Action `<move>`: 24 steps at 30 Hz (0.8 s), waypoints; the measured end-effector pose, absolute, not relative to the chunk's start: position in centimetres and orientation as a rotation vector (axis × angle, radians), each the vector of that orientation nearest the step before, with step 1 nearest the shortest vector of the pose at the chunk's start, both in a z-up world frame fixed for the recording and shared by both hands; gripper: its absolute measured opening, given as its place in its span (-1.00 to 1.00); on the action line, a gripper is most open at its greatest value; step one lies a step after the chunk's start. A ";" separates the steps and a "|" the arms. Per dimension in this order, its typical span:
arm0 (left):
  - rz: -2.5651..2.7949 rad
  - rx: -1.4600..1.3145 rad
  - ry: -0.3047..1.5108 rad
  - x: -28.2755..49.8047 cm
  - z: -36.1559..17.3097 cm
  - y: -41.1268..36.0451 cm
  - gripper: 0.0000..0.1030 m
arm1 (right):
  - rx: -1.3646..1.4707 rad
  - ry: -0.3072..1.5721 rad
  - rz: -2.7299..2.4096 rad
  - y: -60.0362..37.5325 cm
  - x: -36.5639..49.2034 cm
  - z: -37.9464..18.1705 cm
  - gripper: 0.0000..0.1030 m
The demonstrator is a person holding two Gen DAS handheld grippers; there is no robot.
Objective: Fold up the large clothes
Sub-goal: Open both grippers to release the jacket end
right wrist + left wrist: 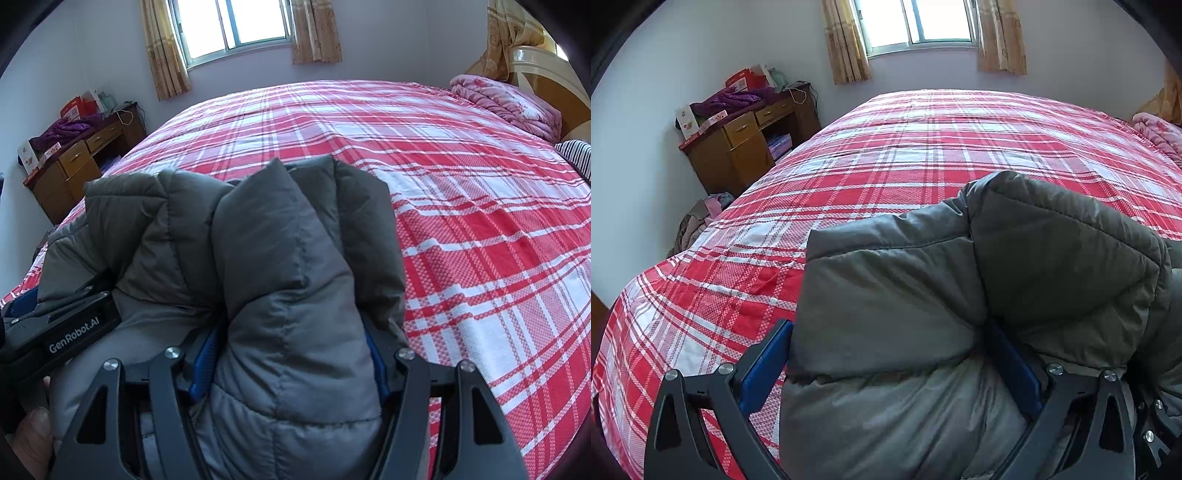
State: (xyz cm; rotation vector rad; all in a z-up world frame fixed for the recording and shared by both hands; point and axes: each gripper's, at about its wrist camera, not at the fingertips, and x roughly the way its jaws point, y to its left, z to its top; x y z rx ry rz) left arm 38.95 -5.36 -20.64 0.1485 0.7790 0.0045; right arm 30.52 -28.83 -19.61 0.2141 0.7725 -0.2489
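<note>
A grey quilted puffer jacket (923, 295) lies bunched at the near edge of a bed with a red and white plaid cover (886, 155). My left gripper (890, 332) is shut on a thick fold of the jacket, blue pads on either side of it. In the right wrist view my right gripper (291, 343) is shut on another thick fold of the same jacket (280, 258). The left gripper's black body (62, 332) shows at the lower left of that view, close beside the right one. The jacket hides both grippers' fingertips.
A wooden desk (746, 147) with purple clothes and boxes stands at the bed's far left corner. A clothes pile (701, 218) lies on the floor beside it. A pink quilt (509, 103) and headboard (546, 74) are at the far right. A window (916, 22) with curtains is behind.
</note>
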 end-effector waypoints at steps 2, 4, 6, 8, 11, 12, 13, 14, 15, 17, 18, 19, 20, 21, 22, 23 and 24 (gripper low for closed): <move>0.005 0.149 0.779 38.9 -20.6 -5.3 0.98 | 0.214 0.772 -0.249 -28.8 30.5 -19.6 0.31; 0.005 0.148 0.779 38.9 -20.6 -5.3 0.98 | 0.215 0.772 -0.249 -28.8 30.5 -19.6 0.31; 0.005 0.149 0.779 38.9 -20.6 -5.4 0.98 | 0.214 0.772 -0.249 -28.9 30.5 -19.6 0.31; 0.006 0.149 0.779 38.9 -20.6 -5.4 0.98 | 0.215 0.773 -0.248 -28.9 30.5 -19.6 0.31; 0.006 0.150 0.778 38.9 -20.6 -5.4 0.98 | 0.214 0.774 -0.249 -28.9 30.6 -19.7 0.31; 0.007 0.152 0.777 38.9 -20.6 -5.5 0.98 | 0.215 0.774 -0.249 -28.9 30.6 -19.7 0.31; 0.005 0.154 0.781 39.0 -20.5 -5.5 0.98 | 0.214 0.774 -0.249 -28.9 30.6 -19.7 0.31; -0.006 0.149 0.789 39.0 -20.3 -5.3 0.98 | 0.215 0.775 -0.247 -28.9 30.6 -19.6 0.31; -0.025 0.139 0.800 39.0 -20.0 -5.2 0.98 | 0.223 0.775 -0.239 -29.0 30.6 -19.5 0.31; -0.094 0.108 0.805 38.5 -18.8 -4.3 0.98 | 0.245 0.761 -0.235 -29.4 29.9 -18.9 0.31; -0.116 0.092 0.789 38.2 -18.0 -3.8 0.98 | 0.236 0.746 -0.245 -29.4 29.5 -18.4 0.31; -0.123 0.075 0.773 37.9 -17.2 -3.3 0.98 | 0.221 0.703 -0.259 -29.2 28.7 -17.3 0.31; -0.128 0.057 0.755 37.8 -16.4 -2.8 0.98 | 0.210 0.670 -0.267 -29.1 28.2 -16.5 0.31; -0.129 0.034 0.733 37.9 -15.5 -2.4 0.98 | 0.193 0.621 -0.274 -28.6 27.6 -15.0 0.31; -0.129 0.008 0.715 38.1 -14.6 -2.0 0.98 | 0.180 0.582 -0.268 -28.0 27.4 -13.6 0.31; -0.139 -0.012 0.706 38.5 -14.0 -1.9 0.98 | 0.174 0.569 -0.251 -27.6 27.6 -12.8 0.31; -0.145 -0.017 0.706 38.9 -13.8 -2.0 0.98 | 0.160 0.565 -0.212 -26.8 28.2 -11.9 0.31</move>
